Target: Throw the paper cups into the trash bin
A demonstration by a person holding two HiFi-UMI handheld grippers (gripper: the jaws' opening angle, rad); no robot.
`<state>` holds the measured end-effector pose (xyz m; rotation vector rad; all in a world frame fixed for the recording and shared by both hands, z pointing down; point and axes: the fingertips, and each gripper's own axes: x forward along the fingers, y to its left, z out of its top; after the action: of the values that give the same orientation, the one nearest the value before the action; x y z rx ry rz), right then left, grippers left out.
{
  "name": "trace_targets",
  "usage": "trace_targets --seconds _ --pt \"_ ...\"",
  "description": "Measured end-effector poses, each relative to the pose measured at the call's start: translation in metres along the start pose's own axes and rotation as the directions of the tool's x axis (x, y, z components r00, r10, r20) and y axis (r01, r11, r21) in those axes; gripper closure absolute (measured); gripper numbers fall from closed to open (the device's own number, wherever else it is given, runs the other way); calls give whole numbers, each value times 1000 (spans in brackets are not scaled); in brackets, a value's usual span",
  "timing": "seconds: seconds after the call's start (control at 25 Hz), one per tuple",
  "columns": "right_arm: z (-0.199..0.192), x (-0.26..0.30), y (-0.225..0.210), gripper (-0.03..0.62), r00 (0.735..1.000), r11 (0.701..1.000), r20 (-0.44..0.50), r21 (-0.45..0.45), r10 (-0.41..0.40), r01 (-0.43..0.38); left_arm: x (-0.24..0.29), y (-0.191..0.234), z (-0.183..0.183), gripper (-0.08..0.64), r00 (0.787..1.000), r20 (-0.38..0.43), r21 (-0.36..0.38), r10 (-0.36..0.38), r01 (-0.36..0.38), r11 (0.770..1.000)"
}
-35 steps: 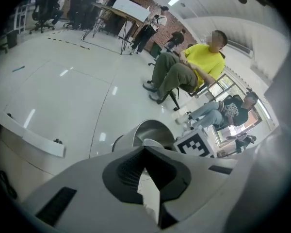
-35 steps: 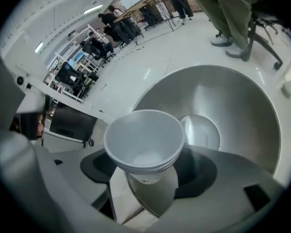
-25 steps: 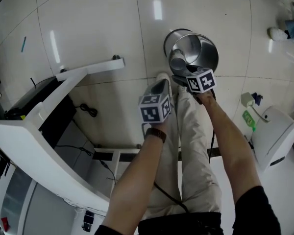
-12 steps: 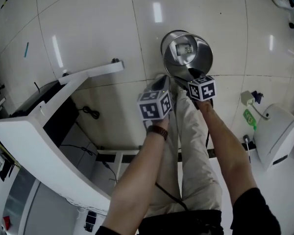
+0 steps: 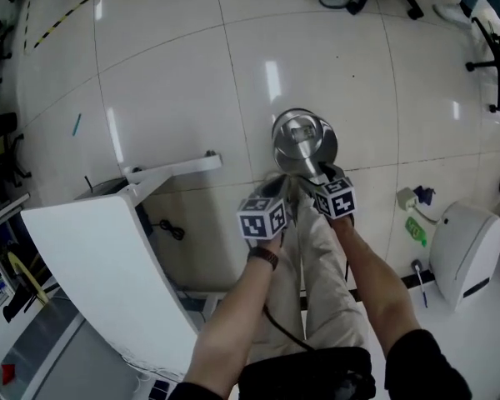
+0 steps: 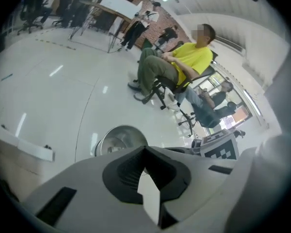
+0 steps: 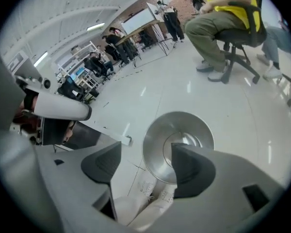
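Observation:
The round metal trash bin (image 5: 304, 140) stands on the tiled floor just past my feet; it also shows as the bin (image 6: 120, 139) and the bin (image 7: 177, 142) in both gripper views. Something pale, seemingly a paper cup (image 5: 300, 131), lies at its bottom. My left gripper (image 5: 274, 188) hovers near the bin's near-left side, shut with nothing in it; seen close, the left gripper (image 6: 145, 171) has its jaws together. My right gripper (image 5: 321, 176) hangs above the bin's near edge. The right gripper (image 7: 145, 166) has its jaws apart and closing, with nothing between them.
A white table (image 5: 108, 257) fills the lower left, its leg (image 5: 171, 170) reaching toward the bin. A white appliance (image 5: 468, 248) and small items (image 5: 417, 227) lie on the floor at right. A seated person in a yellow shirt (image 6: 186, 59) is beyond the bin.
The head view has pulled back, so the bin looks smaller and farther. The right gripper has drawn back from over the bin's opening to its near edge.

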<state>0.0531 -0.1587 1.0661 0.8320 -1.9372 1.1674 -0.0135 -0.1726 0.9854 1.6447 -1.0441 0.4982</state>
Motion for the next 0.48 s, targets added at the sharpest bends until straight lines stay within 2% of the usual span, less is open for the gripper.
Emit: trace_targets --seconds 0.08,0.2,0.32,0.4,0.48 --pt "22 -30 16 258 998 999 66 -30 16 -14 -22 -31 23 560 999 37 94 -34 31 995" --pt "57 -78 40 321 985 997 168 -76 33 -20 -59 -67 58 560 992 112 200 -59 36 979" --pt "95 -128 60 396 965 993 257 -118 42 -12 -92 -107 89 560 983 166 311 -76 21 950" --pt "120 -163 69 457 948 993 317 -122 33 6 -114 -138 111 560 973 201 373 -111 29 928" --pt "147 -206 85 524 914 995 404 -100 47 -7 -144 -165 127 560 964 229 417 -137 31 908"
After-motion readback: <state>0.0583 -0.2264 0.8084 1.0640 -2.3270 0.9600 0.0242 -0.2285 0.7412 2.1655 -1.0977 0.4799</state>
